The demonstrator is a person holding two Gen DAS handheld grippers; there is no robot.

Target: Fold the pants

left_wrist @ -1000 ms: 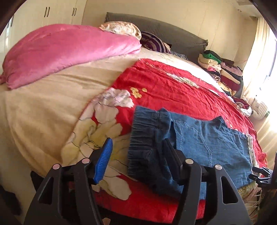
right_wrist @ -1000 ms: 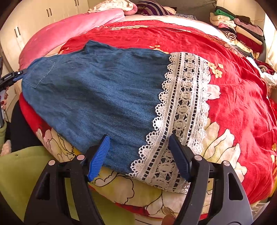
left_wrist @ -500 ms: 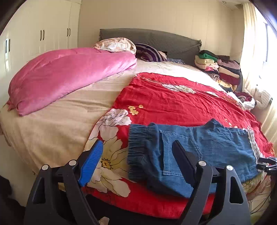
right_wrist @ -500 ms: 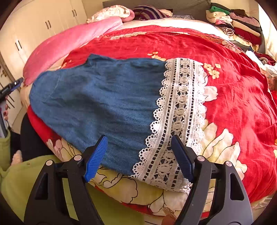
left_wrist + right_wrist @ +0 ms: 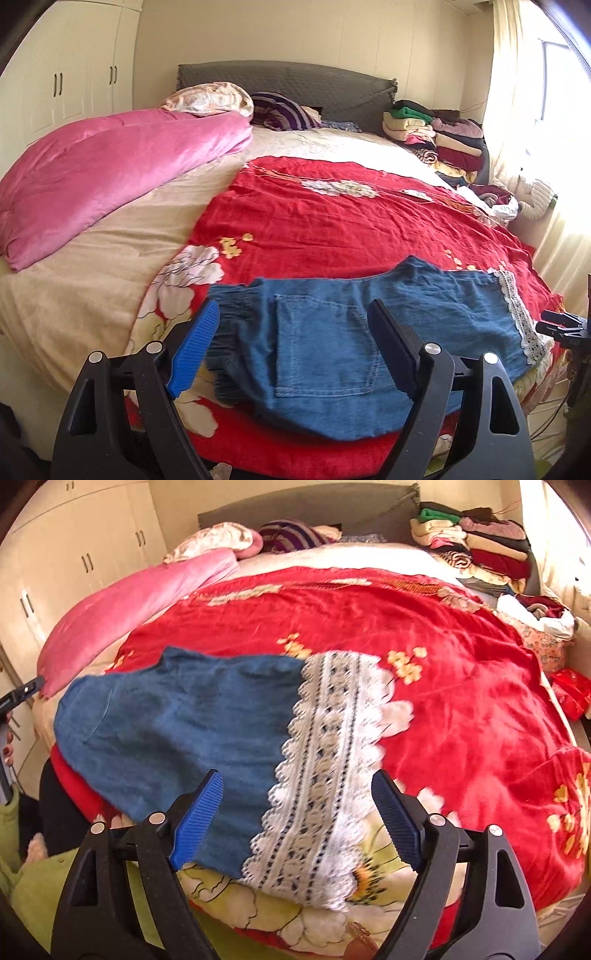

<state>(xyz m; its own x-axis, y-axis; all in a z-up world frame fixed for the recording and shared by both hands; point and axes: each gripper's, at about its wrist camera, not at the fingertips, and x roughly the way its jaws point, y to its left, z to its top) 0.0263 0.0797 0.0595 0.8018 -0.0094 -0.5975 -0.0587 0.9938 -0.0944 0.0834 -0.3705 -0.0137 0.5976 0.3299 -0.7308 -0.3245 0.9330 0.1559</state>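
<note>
Denim pants, soft, limp, light, laid flat on the red floral bedspread near the bed's edge; best taken at waistband or lace hem; left gripper and right gripper spread wide, right just opened further, nothing pinched.

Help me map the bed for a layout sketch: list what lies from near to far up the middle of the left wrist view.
Left claw → denim pants → red floral cover → beige sheet → striped pillow → grey headboard.
</note>
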